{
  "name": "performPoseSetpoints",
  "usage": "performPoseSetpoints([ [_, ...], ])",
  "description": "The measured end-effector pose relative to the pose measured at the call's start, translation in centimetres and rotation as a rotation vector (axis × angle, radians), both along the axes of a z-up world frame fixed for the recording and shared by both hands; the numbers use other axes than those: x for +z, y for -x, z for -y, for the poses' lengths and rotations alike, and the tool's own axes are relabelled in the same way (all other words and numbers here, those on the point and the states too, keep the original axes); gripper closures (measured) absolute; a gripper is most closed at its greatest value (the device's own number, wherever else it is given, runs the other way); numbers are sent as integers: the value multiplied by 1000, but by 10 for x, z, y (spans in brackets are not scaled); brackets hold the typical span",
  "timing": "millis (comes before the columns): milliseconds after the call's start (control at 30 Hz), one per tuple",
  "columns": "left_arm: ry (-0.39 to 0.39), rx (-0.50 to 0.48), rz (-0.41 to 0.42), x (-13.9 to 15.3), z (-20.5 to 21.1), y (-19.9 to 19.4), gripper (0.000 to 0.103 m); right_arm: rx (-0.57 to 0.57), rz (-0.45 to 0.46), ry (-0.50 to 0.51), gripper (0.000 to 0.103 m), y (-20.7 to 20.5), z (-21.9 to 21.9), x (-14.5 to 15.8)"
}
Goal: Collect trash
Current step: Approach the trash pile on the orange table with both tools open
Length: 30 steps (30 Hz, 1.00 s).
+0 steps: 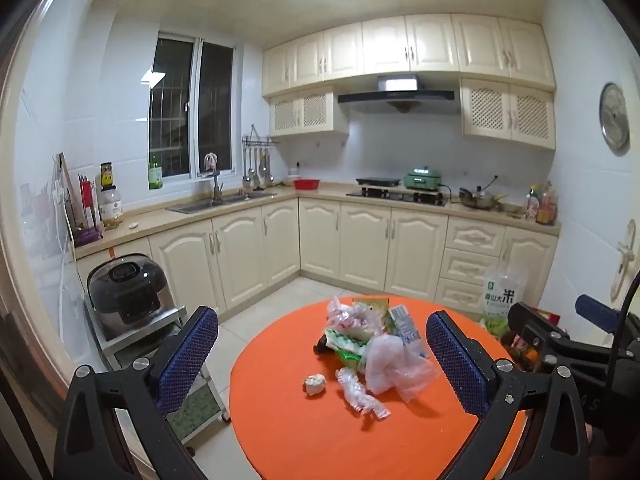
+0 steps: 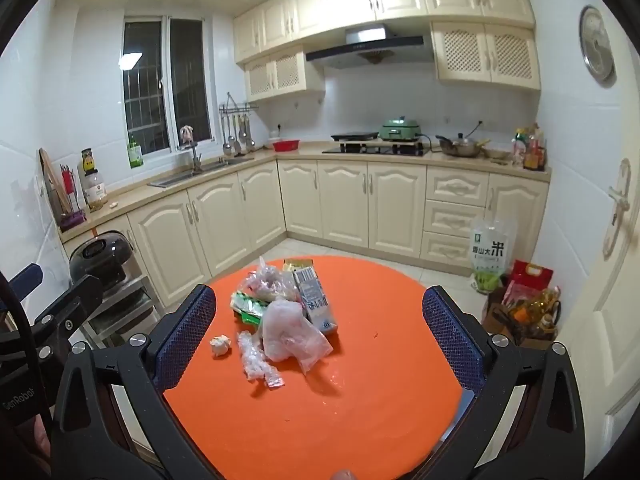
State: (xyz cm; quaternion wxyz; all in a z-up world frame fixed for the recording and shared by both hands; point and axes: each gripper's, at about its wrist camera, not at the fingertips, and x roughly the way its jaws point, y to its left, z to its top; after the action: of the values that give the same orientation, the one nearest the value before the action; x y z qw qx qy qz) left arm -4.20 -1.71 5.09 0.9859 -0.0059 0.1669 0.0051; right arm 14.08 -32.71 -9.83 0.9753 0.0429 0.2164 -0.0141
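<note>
A heap of trash lies on a round orange table [image 1: 304, 440] [image 2: 360, 420]: a clear plastic bag [image 1: 394, 364] [image 2: 290, 334], a milk carton [image 1: 406, 326] [image 2: 316, 300], green wrappers [image 1: 348, 342] [image 2: 248, 306], a crumpled clear wrapper [image 1: 360, 394] [image 2: 254, 358] and a small paper wad [image 1: 315, 383] [image 2: 221, 345]. My left gripper [image 1: 322, 350] is open and empty, held above the near side of the table. My right gripper [image 2: 320, 330] is open and empty, also above the table, to the right of the left one.
A rice cooker [image 1: 128, 292] sits on a metal cart left of the table. A rice bag [image 2: 490, 254] and grocery bags [image 2: 528, 304] stand on the floor at right. Cream kitchen cabinets [image 2: 344, 204] and the counter run along the back wall.
</note>
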Motion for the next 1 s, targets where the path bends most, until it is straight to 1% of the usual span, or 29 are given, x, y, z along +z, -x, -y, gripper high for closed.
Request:
performPoseSetpoints([
  [433,-3,16,14,9,3,1,1,-1,13,6,0,7,-2,1],
  [467,-1,16,18,4,4,3,1,-1,13,6,0,7,-2,2],
  [633,-2,15,22,4,7,1,1,-3,15,5,0,7,-1,2],
  [1000,9,10,7,-12,6,-6,1,-12,11,11,0,7,-2,4],
])
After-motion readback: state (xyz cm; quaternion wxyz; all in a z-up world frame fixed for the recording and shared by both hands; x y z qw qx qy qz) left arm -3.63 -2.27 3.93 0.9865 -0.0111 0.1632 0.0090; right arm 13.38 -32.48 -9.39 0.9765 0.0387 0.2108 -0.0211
